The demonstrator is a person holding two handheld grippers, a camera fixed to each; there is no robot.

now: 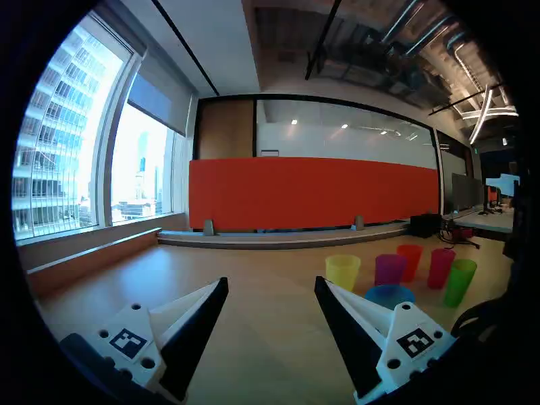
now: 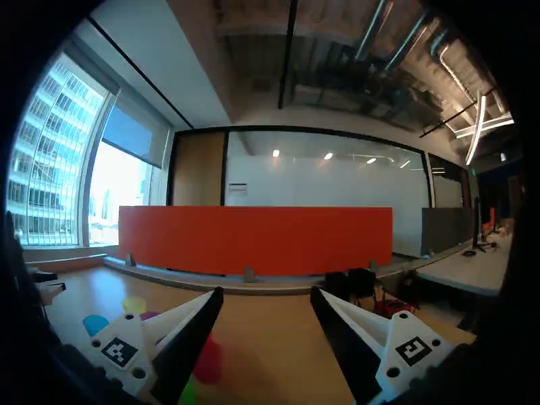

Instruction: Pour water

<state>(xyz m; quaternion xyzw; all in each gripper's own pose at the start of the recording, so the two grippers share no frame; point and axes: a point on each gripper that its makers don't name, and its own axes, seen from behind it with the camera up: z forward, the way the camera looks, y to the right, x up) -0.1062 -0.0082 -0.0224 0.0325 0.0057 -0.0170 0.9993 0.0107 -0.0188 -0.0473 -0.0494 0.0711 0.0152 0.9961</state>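
Several coloured plastic cups stand in a cluster on the wooden table [image 1: 270, 351], ahead and to the right of my left gripper [image 1: 270, 282]: a yellow cup [image 1: 343, 270], a purple cup [image 1: 389, 268], an orange cup [image 1: 409, 260], a pink cup [image 1: 440, 266], a green cup [image 1: 460, 281] and a low blue cup [image 1: 389, 295]. The left gripper is open and holds nothing. In the right gripper view the right gripper [image 2: 265, 291] hangs open and empty above the table. The blue cup [image 2: 95, 325], yellow cup [image 2: 133, 304] and pink cup [image 2: 209, 361] lie below its left finger, partly hidden.
An orange divider panel [image 1: 310, 192] runs along the table's far edge. Large windows [image 1: 67, 162] line the left side. Desks with monitors [image 1: 496, 216] and chairs [image 2: 354, 283] stand to the right. A white gripper part [image 2: 48, 290] shows at the left edge.
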